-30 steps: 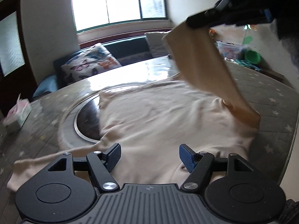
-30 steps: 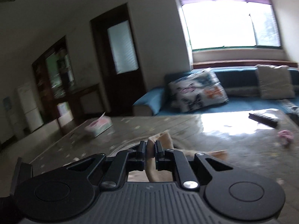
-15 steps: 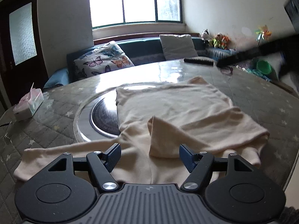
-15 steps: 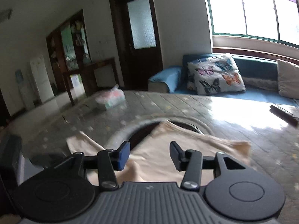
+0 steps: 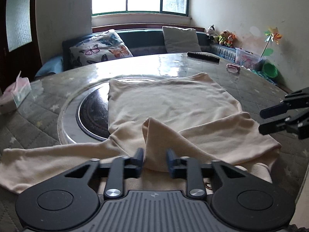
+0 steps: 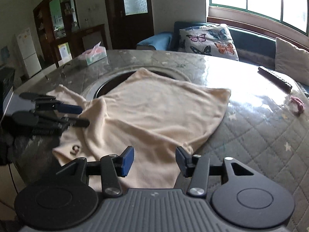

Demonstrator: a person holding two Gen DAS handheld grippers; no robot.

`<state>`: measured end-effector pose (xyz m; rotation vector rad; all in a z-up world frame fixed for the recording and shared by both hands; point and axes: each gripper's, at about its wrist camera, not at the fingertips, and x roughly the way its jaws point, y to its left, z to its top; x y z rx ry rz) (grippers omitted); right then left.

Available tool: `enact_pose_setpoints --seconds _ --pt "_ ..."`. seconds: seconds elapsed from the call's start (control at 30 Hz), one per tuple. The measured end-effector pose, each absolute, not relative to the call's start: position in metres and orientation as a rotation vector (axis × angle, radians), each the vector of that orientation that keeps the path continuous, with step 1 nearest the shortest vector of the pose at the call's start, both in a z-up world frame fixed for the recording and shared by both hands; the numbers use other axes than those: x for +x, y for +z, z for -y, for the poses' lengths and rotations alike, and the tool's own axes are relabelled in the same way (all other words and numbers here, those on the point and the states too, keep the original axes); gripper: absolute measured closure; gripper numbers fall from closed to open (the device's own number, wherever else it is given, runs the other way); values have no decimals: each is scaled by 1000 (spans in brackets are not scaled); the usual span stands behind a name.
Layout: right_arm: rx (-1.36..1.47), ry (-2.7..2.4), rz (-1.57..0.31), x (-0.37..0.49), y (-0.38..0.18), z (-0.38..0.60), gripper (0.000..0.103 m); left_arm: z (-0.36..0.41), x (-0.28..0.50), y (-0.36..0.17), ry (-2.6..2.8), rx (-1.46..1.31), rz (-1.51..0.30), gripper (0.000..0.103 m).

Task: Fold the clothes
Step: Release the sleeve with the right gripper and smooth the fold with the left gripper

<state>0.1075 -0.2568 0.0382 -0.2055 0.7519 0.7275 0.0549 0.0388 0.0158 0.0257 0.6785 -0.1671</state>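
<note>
The left gripper [image 5: 155, 159] is closing around the folded sleeve [image 5: 164, 135] on the cream shirt [image 5: 164, 100], probably to adjust the fold, while the right gripper [image 6: 155, 159] hovers unclenched over the shirt's hem, holding nothing.

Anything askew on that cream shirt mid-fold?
Yes. The cream shirt is lopsided: one sleeve lies folded across the body, its cuff bunched upright, while the other sleeve trails out flat. The left gripper is closing around the bunched cuff. The hem overhangs the table edge.

Left gripper [image 5: 155, 161], at the bottom centre of its view, is closing with cloth between the fingers. Right gripper [image 6: 155, 160], bottom centre, gapes, gripping nothing.
</note>
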Motion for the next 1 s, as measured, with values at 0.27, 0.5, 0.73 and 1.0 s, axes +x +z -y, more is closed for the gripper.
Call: enact_pose_setpoints --seconds 0.27,0.5,0.73,1.0 --pt "-225 766 -770 107 27 248 55 -50 27 31 -145 14 -654 99" --pt "-228 761 -789 108 21 248 55 -60 21 29 -109 19 -684 97" --pt "-210 755 -771 124 23 239 55 -54 23 39 -142 4 -641 97" --pt "-206 738 -791 137 15 232 55 -52 38 16 -151 18 -711 94"
